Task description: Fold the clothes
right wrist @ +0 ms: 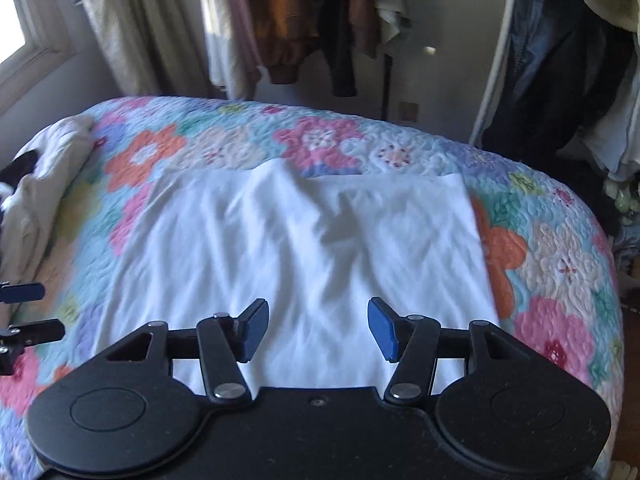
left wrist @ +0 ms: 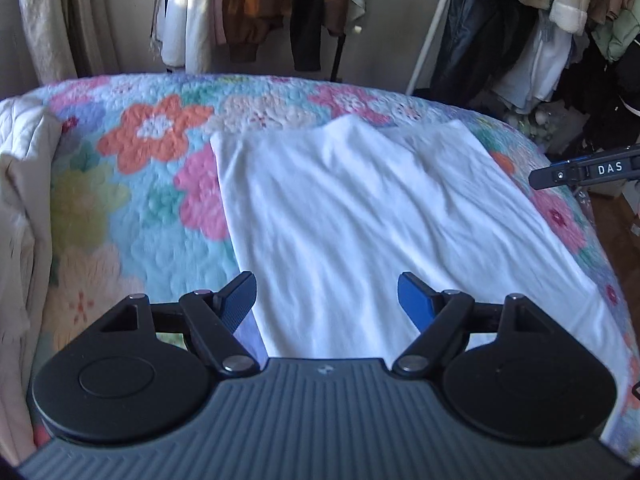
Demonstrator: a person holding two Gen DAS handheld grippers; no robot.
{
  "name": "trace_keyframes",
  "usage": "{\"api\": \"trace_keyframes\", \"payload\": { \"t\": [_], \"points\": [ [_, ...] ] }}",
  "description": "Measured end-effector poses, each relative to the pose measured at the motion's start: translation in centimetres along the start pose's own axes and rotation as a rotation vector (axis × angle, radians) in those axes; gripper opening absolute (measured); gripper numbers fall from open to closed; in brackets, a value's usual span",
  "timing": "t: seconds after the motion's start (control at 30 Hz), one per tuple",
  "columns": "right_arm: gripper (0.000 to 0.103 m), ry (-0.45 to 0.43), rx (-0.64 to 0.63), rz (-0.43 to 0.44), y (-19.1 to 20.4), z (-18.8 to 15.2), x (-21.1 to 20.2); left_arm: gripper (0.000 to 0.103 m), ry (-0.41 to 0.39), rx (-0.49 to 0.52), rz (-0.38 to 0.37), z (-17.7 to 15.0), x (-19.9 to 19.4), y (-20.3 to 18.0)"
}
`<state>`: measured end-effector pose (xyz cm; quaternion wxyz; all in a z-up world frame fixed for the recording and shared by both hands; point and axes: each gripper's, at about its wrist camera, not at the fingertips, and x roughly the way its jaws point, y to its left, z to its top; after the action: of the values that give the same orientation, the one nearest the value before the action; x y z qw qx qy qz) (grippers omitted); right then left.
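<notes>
Cream bedding (left wrist: 24, 208) is heaped at the far left of the bed, on the flowered quilt (left wrist: 132, 184). Next over, the left gripper (left wrist: 326, 296) hangs above the near left part of a white garment (left wrist: 344, 216), its blue-padded fingers spread wide with nothing between them. The garment lies flat on the quilt as a long panel with fairly straight left and right edges; no sleeves show, so it may already be folded in at the sides, though the motion blur and the soft creases leave that unsure, and it could as well be a plain piece simply spread out. A low ridge runs across near its far end (right wrist: 280, 176). Further right, the right gripper (right wrist: 318, 326) hovers over the near middle of the same cloth, fingers also well apart and empty. As a judgement, the garment is spread and squared but not yet a compact stack: it remains long, so at least a fold along its length looks to be left. Hanging clothes (right wrist: 568, 60) crowd the rail beyond the bed's right edge.
</notes>
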<state>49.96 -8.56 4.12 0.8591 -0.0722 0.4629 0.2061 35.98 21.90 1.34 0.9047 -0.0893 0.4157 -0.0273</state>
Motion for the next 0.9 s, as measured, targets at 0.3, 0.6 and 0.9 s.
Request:
{"api": "trace_keyframes", "payload": {
  "t": [0.3,0.6,0.9],
  "points": [
    [0.061,-0.083,0.057,-0.103,-5.8,4.8,6.0,0.078,0.02,-0.088,-0.003,3.5,9.4,4.7],
    [0.061,0.034,0.179,-0.109,-11.4,8.6,13.1,0.078,0.035,-0.168,-0.042,5.1,15.6,8.8],
    [0.072,0.078,0.126,-0.247,-13.7,10.1,19.2,0.088,-0.006,-0.106,-0.094,6.3,19.1,9.2]
  ]
}}
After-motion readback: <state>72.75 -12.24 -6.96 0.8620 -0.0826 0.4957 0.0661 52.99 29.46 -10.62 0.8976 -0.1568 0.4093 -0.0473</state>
